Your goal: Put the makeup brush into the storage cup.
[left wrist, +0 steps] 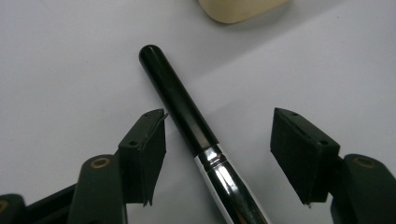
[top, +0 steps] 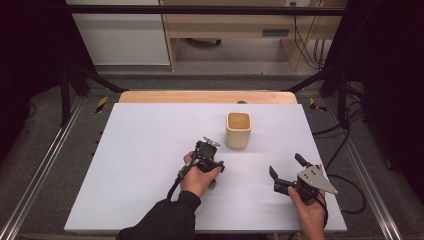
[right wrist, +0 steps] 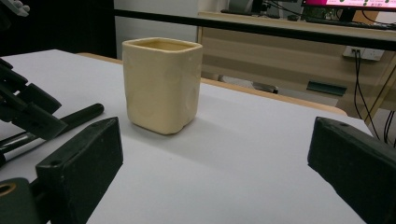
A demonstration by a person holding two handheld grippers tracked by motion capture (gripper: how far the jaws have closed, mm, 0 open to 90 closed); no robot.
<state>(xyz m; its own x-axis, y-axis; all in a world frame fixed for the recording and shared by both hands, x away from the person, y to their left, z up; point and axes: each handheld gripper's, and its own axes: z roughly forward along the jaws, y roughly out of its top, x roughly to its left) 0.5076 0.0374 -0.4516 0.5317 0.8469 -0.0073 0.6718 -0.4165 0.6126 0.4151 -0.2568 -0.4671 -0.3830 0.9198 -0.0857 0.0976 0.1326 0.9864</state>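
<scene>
A brush with a black handle (left wrist: 180,100) and a shiny metal ferrule (left wrist: 229,179) lies flat on the white table (top: 145,150). My left gripper (left wrist: 219,149) is open and straddles the brush near where handle meets ferrule, jaws apart on either side, not touching it. In the high view the left gripper (top: 206,150) sits just left of a cream square cup (top: 238,130). The cup (right wrist: 161,84) stands upright and looks empty. My right gripper (top: 287,170) is open with nothing between its jaws, to the cup's right and nearer the table's front edge. The brush handle (right wrist: 79,114) shows left of the cup.
The white table ends in a wooden strip (top: 207,96) at the far side. Dark frame struts (top: 95,77) stand at the back corners, and cables (top: 345,135) trail off the right side. Bare table surface lies left of the left gripper.
</scene>
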